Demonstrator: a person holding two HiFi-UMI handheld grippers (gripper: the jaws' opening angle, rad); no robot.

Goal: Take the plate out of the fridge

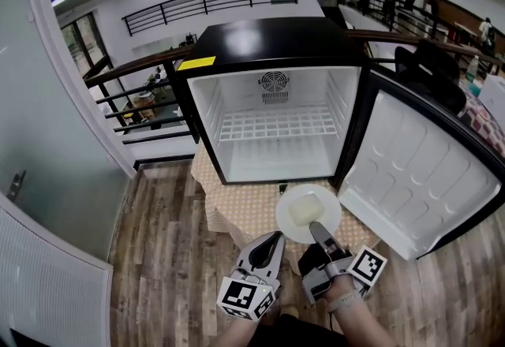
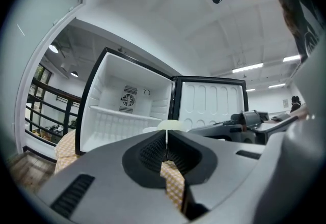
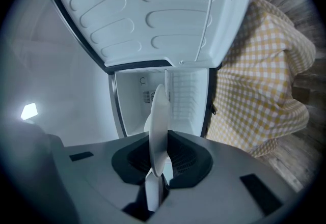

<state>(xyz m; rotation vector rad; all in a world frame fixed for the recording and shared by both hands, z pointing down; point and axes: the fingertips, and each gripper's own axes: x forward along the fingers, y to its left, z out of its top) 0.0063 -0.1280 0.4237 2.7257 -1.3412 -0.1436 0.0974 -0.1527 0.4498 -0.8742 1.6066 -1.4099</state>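
Observation:
A white plate [image 1: 308, 213] with a pale block of food on it hangs in front of the open black fridge [image 1: 276, 46], over the table's front edge. My right gripper [image 1: 317, 227] is shut on the plate's near rim. In the right gripper view the plate [image 3: 159, 116] shows edge-on, pinched between the pads of that gripper [image 3: 161, 141]. My left gripper [image 1: 276, 240] hovers just left of the plate, apart from it, shut with nothing in it. Its pads [image 2: 153, 152] meet in the left gripper view, with the plate [image 2: 170, 125] beyond them.
The fridge's door [image 1: 418, 180] stands swung wide to the right. A wire shelf [image 1: 276, 123] inside is bare. The fridge sits on a table under a yellow checked cloth [image 1: 237, 215]. Wooden floor lies below, a white wall panel [image 1: 47, 290] at left, and railings behind.

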